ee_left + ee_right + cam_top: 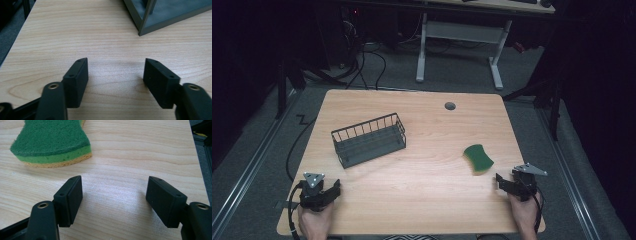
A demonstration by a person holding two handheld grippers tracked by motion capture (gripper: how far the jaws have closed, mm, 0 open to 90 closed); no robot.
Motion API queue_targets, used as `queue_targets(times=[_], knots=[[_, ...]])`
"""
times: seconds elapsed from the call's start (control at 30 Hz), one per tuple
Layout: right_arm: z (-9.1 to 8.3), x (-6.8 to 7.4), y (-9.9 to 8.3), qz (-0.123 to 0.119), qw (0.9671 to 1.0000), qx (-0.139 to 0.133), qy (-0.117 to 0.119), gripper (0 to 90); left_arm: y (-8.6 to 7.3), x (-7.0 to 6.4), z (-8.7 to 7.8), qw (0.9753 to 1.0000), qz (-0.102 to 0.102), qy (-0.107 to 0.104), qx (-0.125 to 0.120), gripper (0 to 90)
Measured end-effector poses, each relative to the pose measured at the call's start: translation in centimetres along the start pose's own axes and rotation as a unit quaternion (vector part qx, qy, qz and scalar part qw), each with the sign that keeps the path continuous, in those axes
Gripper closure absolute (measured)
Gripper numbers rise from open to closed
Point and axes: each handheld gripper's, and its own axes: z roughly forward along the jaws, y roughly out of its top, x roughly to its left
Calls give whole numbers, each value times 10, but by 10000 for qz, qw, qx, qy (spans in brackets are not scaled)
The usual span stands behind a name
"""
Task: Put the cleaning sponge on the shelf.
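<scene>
A dark wire basket stands left of centre on the wooden table; its near corner appears ahead and to the right in the left gripper view. A green sponge with a yellow underside lies flat at the right, seen close up in the right gripper view. My left gripper rests at the front left corner, open over bare wood. My right gripper sits at the front right, open, just short of the sponge, nothing between its jaws.
A round cable hole sits near the table's far edge. Beyond it stand the white legs of another desk. Cables trail over the grey floor at the left. The table's right edge is close to the right gripper.
</scene>
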Motion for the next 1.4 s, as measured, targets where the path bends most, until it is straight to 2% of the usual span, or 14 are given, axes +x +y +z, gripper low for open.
queue_targets(times=[0.17, 0.4, 0.53, 0.67, 0.73, 0.9, 1.03, 1.07, 1.13, 1.4], knots=[[0, 0, 0, -9, 10000, -1, 10, 301, 4, 1, -3, 9998, -134, -139, -58, 434], [0, 0, 0, -2, 10000, -1, 3, 302, 21, -5, -17, 9989, -59, -421, -184, 420], [0, 0, 0, -2, 10000, 0, 3, 302, 39, -9, -25, 9986, 11, -484, -192, 416], [0, 0, 0, -3, 10000, -3, 2, 302, 49, -10, -29, 9984, 9, -518, -244, 420], [0, 0, 0, -3, 10000, -3, 0, 302, 65, -9, -35, 9976, -40, -601, -326, 418], [0, 0, 0, -3, 10000, -3, 1, 302, 96, -7, -41, 9969, -126, -650, -424, 416], [0, 0, 0, -5, 10000, -3, 1, 302, 121, -3, -34, 9974, -179, -600, -364, 424], [0, 0, 0, -5, 10000, -3, 1, 302, 121, -3, -34, 9974, -179, -600, -364, 433], [0, 0, 0, -8, 10000, -4, 3, 302, 134, 1, -21, 9980, -260, -539, -184, 454], [0, 1, 0, -9, 10000, -3, 11, 302, 144, 2, 11, 9982, -473, -342, 120, 508]])
